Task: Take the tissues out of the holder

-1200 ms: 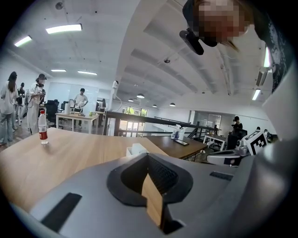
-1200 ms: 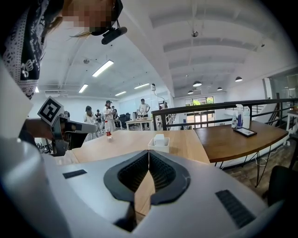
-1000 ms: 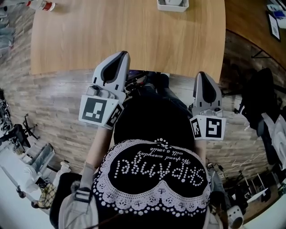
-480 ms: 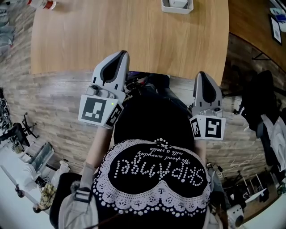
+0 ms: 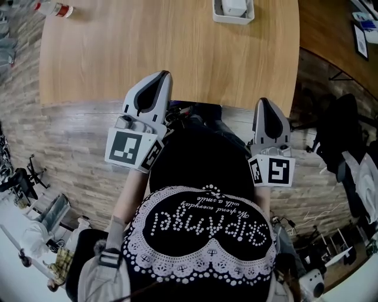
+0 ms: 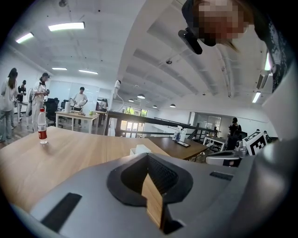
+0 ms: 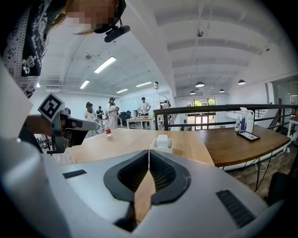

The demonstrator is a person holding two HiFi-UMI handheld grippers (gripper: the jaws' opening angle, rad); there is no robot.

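Woodgrain covers your smooth desk point(image 5: 177, 47); a square white holder point(image 5: 233, 20) cups blocky white tissues point(image 5: 234, 7). Your left tongs point(image 5: 158, 76) and right tongs point(image 5: 264, 101) sit closed, empty.

My left gripper point(image 5: 162, 75) hangs over the near edge of the table point(image 5: 177, 53), and my right gripper point(image 5: 264, 102) is just short of that edge, further right. The tissue holder point(image 5: 233, 20) stands at the far side with the tissues point(image 5: 234, 7) in it. A bottle point(image 5: 54, 8) stands far left.

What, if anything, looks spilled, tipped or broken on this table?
Nothing stands out. The tissue holder sits level on the table with the tissues inside, the bottle stands upright, and nothing is spilled.
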